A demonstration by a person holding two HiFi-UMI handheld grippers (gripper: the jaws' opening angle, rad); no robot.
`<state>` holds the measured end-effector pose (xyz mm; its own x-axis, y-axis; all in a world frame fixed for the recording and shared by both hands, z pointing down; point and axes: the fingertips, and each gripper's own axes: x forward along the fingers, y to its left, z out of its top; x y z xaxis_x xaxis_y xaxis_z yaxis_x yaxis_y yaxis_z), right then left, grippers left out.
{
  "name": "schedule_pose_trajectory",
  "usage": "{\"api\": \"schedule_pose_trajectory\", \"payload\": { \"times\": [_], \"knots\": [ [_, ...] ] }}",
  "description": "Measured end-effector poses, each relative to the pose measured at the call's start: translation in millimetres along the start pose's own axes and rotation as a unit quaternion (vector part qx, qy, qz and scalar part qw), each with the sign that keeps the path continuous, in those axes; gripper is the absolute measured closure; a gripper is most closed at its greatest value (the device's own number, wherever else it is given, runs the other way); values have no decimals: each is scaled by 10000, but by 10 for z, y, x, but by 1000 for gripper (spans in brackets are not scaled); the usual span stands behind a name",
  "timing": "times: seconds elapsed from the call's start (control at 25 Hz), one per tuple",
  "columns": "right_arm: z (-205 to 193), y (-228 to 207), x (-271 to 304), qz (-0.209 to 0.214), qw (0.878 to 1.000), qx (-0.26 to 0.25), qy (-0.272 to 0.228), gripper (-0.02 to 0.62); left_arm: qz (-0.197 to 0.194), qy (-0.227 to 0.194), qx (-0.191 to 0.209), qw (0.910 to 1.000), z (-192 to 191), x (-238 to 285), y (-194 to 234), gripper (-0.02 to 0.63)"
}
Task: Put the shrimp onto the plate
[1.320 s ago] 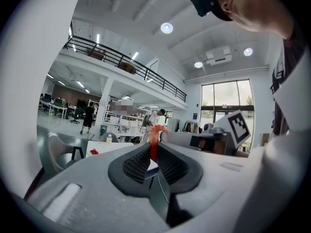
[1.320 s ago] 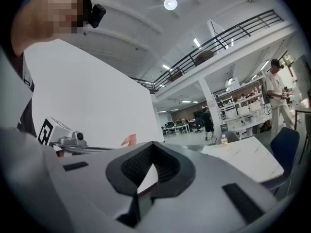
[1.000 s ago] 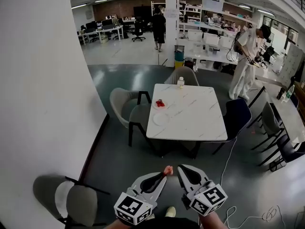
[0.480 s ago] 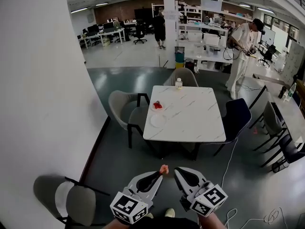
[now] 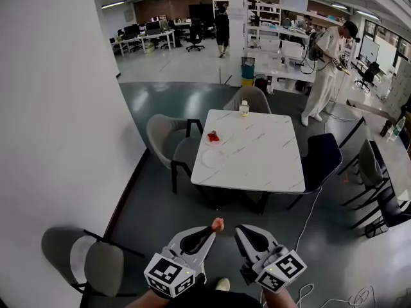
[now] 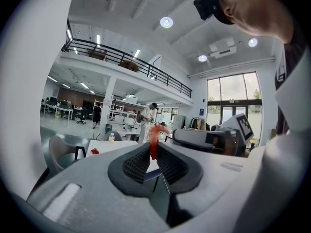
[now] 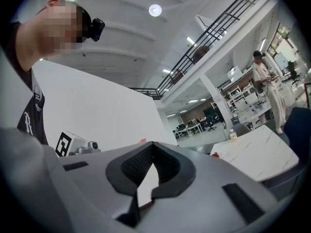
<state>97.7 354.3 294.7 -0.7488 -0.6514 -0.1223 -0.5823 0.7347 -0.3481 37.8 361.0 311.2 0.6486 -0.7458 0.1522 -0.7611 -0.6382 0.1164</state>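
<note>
The right claw (image 7: 153,146) holds its jaws together; white table (image 7: 257,152) beyond.

Grey floor (image 5: 186,104) — white marble table (image 5: 266,156)

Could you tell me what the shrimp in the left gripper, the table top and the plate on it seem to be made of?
Shrimp: probably moulded plastic or rubber; even orange-red, slightly glossy, standing stiff in the left gripper.
Table top: white with grey veins, marble or marble-look laminate, cannot tell which.
Plate: plain white, too small to tell ceramic from plastic.
</note>
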Motion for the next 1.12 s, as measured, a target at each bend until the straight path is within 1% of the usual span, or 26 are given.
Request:
{"api": "schedule_pose_trajectory", "payload": {
  "times": [0.12, 0.28, 0.6, 0.76, 0.96, 1.12],
  "knots": [
    [2, -117, 102, -74, 10000, 38, 24, 594, -18, 11, -37, 10000, -15, 104, 141, 560],
    [20, -288, 367, -162, 9998, -13, 79, 594, -69, -18, -101, 9999, -5, 301, 456, 560],
    [114, -703, 1271, -294, 9995, -119, 70, 594, -261, 16, 57, 9996, 112, 780, 1370, 560],
    [171, -855, 1746, -417, 9990, -124, 30, 594, -386, 136, 168, 9990, 173, 982, 1859, 560],
    [52, -1143, 2179, -687, 9976, -83, 21, 594, -517, 282, 281, 9979, 29, 1257, 2414, 560],
    [-4, -1384, 2404, -931, 9956, -36, 124, 594, -538, 521, 273, 9968, -88, 1499, 2728, 560]
  ]
}}
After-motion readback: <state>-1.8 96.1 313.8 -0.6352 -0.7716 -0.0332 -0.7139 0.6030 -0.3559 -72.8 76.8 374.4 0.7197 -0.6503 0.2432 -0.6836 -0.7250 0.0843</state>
